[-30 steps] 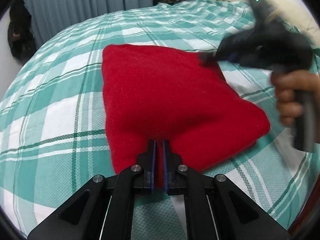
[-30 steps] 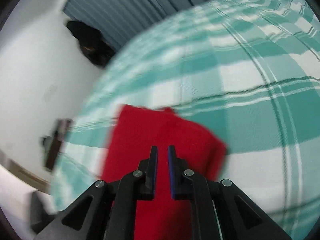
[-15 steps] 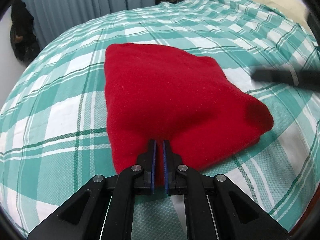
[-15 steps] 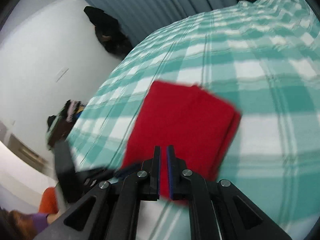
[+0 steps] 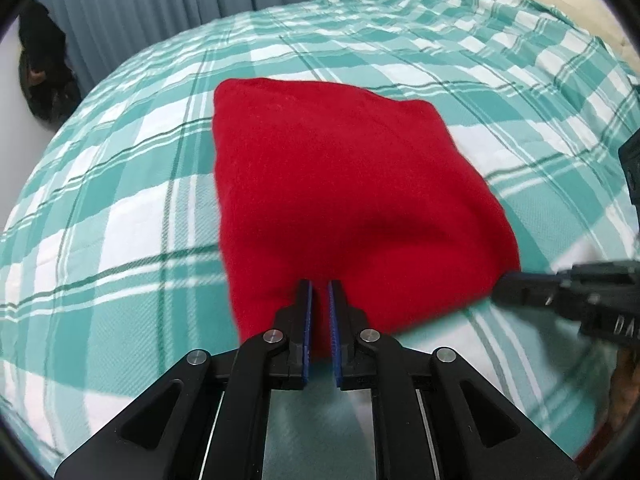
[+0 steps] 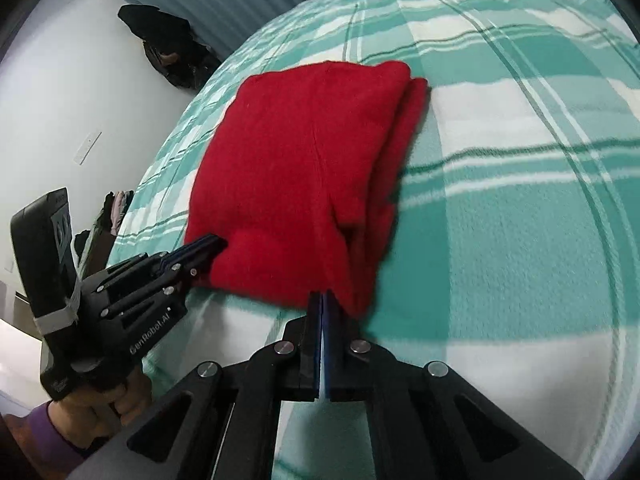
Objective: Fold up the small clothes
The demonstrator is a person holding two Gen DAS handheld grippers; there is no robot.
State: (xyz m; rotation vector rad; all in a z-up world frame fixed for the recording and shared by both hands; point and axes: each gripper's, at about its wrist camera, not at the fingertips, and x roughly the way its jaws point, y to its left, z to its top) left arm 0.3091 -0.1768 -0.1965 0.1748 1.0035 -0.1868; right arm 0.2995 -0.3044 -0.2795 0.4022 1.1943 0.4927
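Red folded garment [image 5: 344, 200]: lies flat on the teal-and-white plaid bedspread [image 5: 120, 216], a thick rectangle with stacked layer edges showing along one side in the right wrist view. Left gripper [image 5: 319, 292]: tips at the near edge of the garment, jaws slightly parted and just now opening, red cloth visible in the gap between the blue pads, pads no longer pressing on it. Right gripper [image 6: 323, 300]: jaws clenched with nothing between them, tips at the near corner of the garment; whether they touch the cloth cannot be told. Hand [image 6: 100, 408] with a purple sleeve [image 6: 44, 432] holds the left gripper's handle. Grey-blue curtain [image 5: 160, 0] behind the bed; dark clothing heap [image 5: 40, 68] against the white wall
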